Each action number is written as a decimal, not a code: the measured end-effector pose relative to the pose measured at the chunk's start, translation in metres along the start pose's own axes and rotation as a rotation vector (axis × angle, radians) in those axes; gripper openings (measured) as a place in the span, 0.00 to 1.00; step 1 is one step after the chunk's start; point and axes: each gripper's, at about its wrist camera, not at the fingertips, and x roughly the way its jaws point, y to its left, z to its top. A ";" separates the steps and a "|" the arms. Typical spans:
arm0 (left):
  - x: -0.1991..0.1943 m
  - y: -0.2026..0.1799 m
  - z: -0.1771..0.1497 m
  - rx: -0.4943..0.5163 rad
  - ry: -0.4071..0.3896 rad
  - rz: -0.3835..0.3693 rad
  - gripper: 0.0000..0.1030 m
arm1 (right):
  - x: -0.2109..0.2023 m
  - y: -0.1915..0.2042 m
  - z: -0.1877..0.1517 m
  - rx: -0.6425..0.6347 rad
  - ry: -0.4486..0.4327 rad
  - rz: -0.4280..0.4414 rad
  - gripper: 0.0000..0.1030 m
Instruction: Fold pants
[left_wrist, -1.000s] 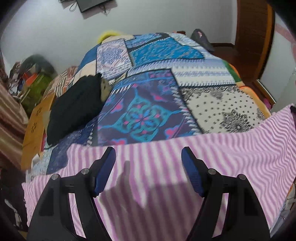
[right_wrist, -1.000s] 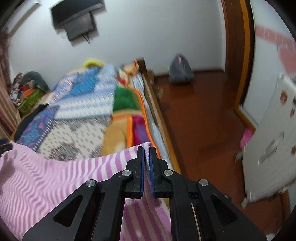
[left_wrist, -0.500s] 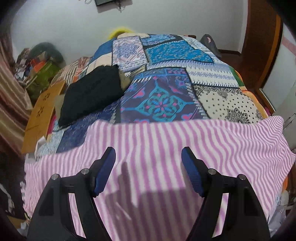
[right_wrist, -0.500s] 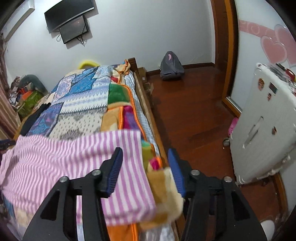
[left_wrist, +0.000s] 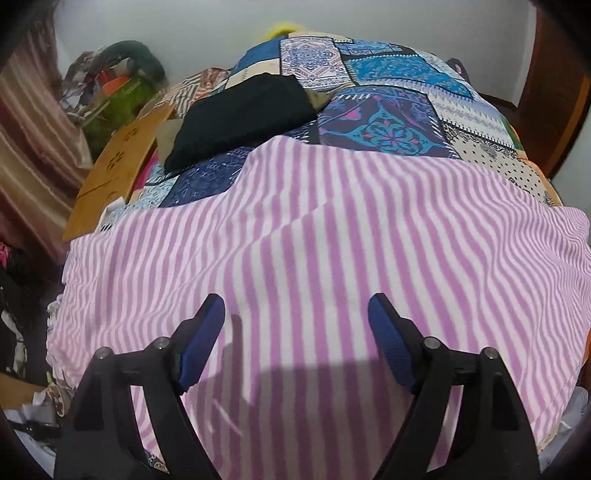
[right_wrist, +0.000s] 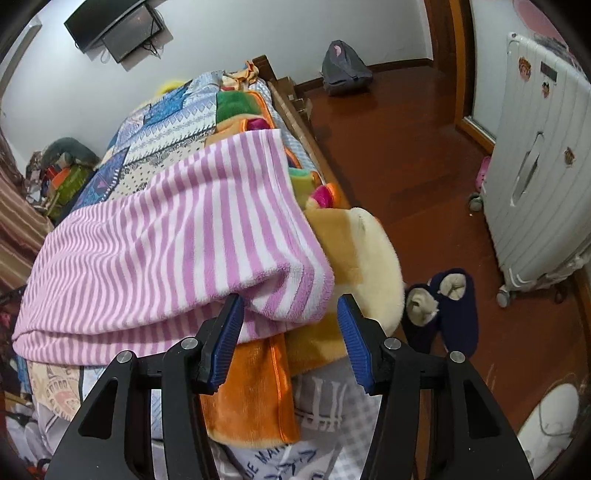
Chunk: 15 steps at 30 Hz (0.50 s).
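The pink-and-white striped fleece pants (left_wrist: 332, 236) lie spread across the near end of the bed, on the patchwork quilt (left_wrist: 388, 122). My left gripper (left_wrist: 297, 332) is open and empty, just above the near part of the cloth. In the right wrist view the same pants (right_wrist: 177, 236) lie folded double with their end at the bed's right edge. My right gripper (right_wrist: 290, 325) is open, its blue pads either side of the near corner of the pants, not holding it.
A folded black garment (left_wrist: 240, 118) lies on the quilt beyond the pants. A wooden board (left_wrist: 114, 173) and clutter are at the bed's left. To the right are wood floor, navy slippers (right_wrist: 443, 306), a white suitcase (right_wrist: 535, 166) and a backpack (right_wrist: 343, 70).
My right gripper opened and let go of the pants, which dropped flat onto the bed. Both grippers have pulled back toward the near end; the left stayed open.
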 end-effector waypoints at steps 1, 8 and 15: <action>0.000 0.000 -0.002 -0.001 0.002 0.003 0.78 | 0.001 -0.001 0.000 0.004 0.000 0.005 0.39; -0.003 -0.003 -0.003 0.025 -0.012 0.033 0.78 | -0.008 0.013 0.001 -0.112 -0.043 -0.073 0.06; 0.000 0.010 -0.004 -0.023 -0.005 0.022 0.79 | -0.014 0.011 0.020 -0.177 -0.042 -0.263 0.06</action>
